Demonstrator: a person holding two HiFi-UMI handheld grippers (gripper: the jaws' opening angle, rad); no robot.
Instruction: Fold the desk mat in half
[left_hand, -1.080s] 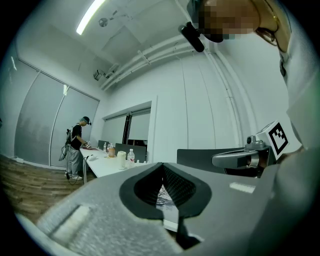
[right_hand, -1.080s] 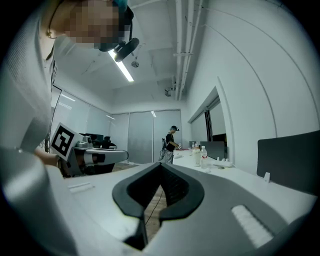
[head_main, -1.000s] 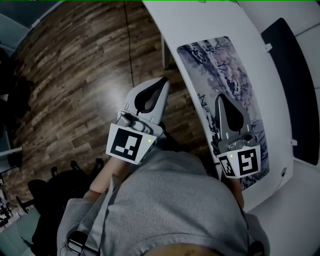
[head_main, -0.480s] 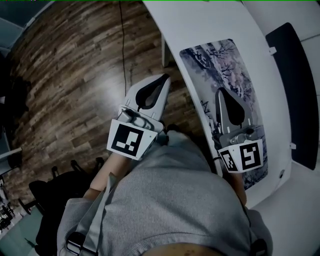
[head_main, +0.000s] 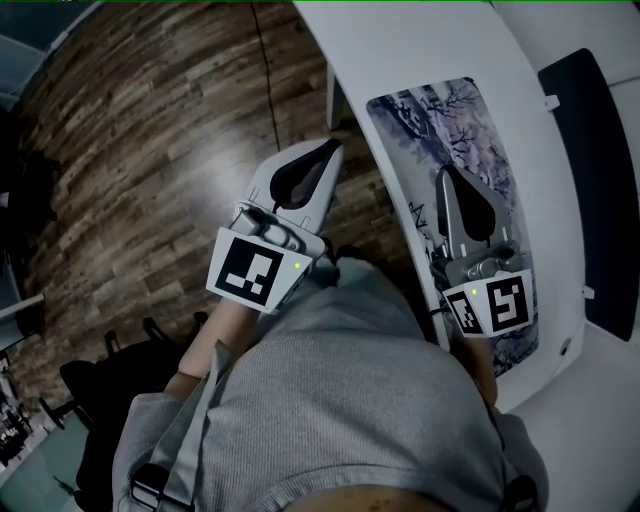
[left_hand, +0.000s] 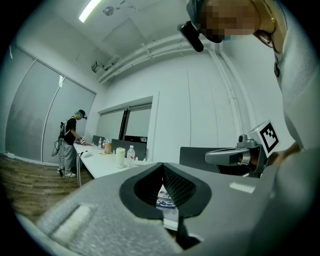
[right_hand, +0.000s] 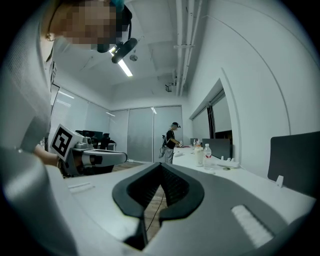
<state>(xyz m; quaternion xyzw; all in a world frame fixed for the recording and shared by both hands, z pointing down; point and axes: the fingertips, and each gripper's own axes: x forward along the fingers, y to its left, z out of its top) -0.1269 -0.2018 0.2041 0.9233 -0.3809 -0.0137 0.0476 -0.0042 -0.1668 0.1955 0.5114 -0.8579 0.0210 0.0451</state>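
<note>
The desk mat (head_main: 450, 130), printed with a blue-grey tree scene, lies flat on the white table (head_main: 400, 50) near its curved edge. My right gripper (head_main: 447, 172) hovers over the mat's near half, shut and empty. My left gripper (head_main: 330, 148) hangs over the wooden floor just left of the table edge, also shut and empty. In the left gripper view my left gripper (left_hand: 162, 165) shows a strip of the mat (left_hand: 167, 202) below its closed jaws, with the right gripper (left_hand: 210, 157) to the side. In the right gripper view my right gripper (right_hand: 161, 165) points along the table, with the left gripper (right_hand: 122, 157) at its left.
A dark panel (head_main: 600, 150) runs along the table's far right side. A cable (head_main: 265, 70) trails over the wooden floor. Bottles (right_hand: 207, 155) stand further along the table, where another person (right_hand: 171, 142) works. A black bag (head_main: 110, 380) sits on the floor at lower left.
Both grippers have shifted a little up the picture, along the table edge. Their jaws stay shut and the mat lies as before.
</note>
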